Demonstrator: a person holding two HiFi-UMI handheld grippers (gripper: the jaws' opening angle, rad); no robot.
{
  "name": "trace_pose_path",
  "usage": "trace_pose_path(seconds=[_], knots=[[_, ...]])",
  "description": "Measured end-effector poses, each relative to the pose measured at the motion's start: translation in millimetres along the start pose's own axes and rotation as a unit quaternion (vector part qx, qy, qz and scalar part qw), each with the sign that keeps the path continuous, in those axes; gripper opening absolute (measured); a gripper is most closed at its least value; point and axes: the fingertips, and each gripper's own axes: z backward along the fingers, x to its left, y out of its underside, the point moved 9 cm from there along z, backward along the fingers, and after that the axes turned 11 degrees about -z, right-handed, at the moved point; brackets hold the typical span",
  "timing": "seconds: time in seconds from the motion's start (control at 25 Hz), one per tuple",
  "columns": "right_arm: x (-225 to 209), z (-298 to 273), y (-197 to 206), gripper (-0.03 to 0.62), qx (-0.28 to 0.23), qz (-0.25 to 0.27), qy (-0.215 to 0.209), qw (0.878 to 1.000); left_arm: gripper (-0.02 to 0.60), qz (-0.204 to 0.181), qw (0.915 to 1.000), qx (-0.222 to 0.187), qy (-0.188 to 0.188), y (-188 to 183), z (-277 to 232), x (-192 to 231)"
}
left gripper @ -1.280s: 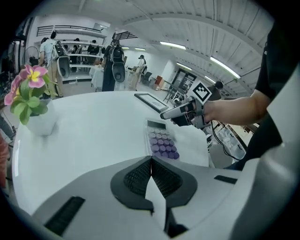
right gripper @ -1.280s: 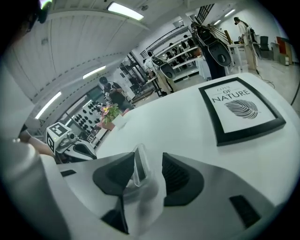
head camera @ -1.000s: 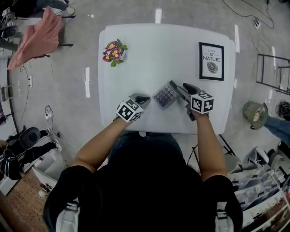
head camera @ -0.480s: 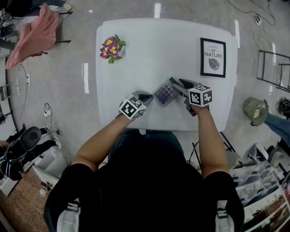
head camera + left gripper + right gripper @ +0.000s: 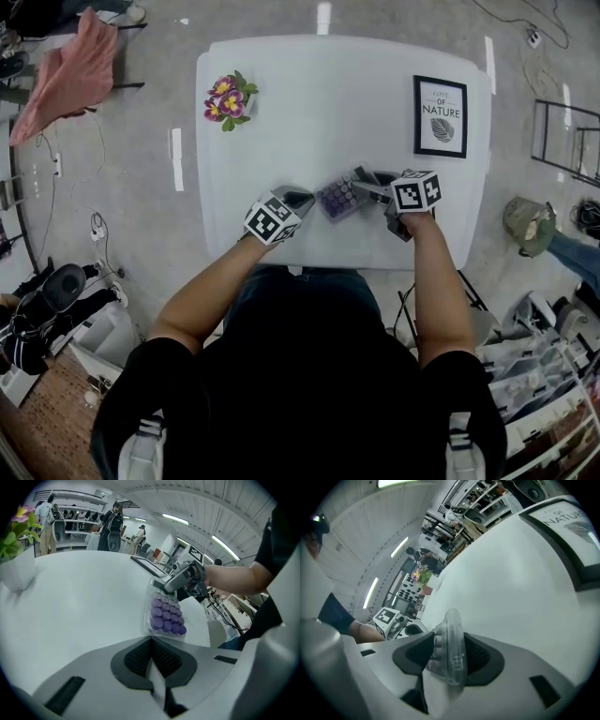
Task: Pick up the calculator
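The calculator (image 5: 338, 198) is clear plastic with purple round keys and sits at the table's front middle. My right gripper (image 5: 364, 187) is shut on its right end. In the right gripper view the clear edge of the calculator (image 5: 450, 641) is clamped between the dark pads (image 5: 480, 656). The left gripper view shows the calculator (image 5: 165, 613) slanting up toward the right gripper (image 5: 183, 577). My left gripper (image 5: 300, 198) is shut and holds nothing, just left of the calculator. Its jaws (image 5: 152, 665) meet in that view.
The white table (image 5: 328, 84) carries a small pot of pink flowers (image 5: 229, 98) at the back left and a framed "Nature" print (image 5: 440, 116) at the back right. The table's front edge runs just below both grippers. A pink cloth (image 5: 70, 66) hangs over a chair on the floor, far left.
The right gripper has slid left along the calculator's end and now grips it, with the calculator turned slightly. The left gripper has hardly moved.
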Motion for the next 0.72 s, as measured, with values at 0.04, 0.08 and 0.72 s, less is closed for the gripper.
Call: trace_pose_path(seconds=[0.04, 0.08, 0.72], knots=[[1.0, -1.1, 0.9, 0.201, 0.0, -0.002, -0.004, 1.0, 0.017, 0.0, 1.0, 0.0, 0.0, 0.0, 0.4, 0.1], [1.1, -1.3, 1.1, 0.193, -0.005, -0.008, -0.008, 1.0, 0.017, -0.001, 1.0, 0.0, 0.0, 0.1, 0.7, 0.4], [4.7, 10.7, 12.7, 0.117, -0.043, -0.071, -0.062, 0.995, 0.017, -0.004, 1.0, 0.004, 0.008, 1.2, -0.2, 1.8]])
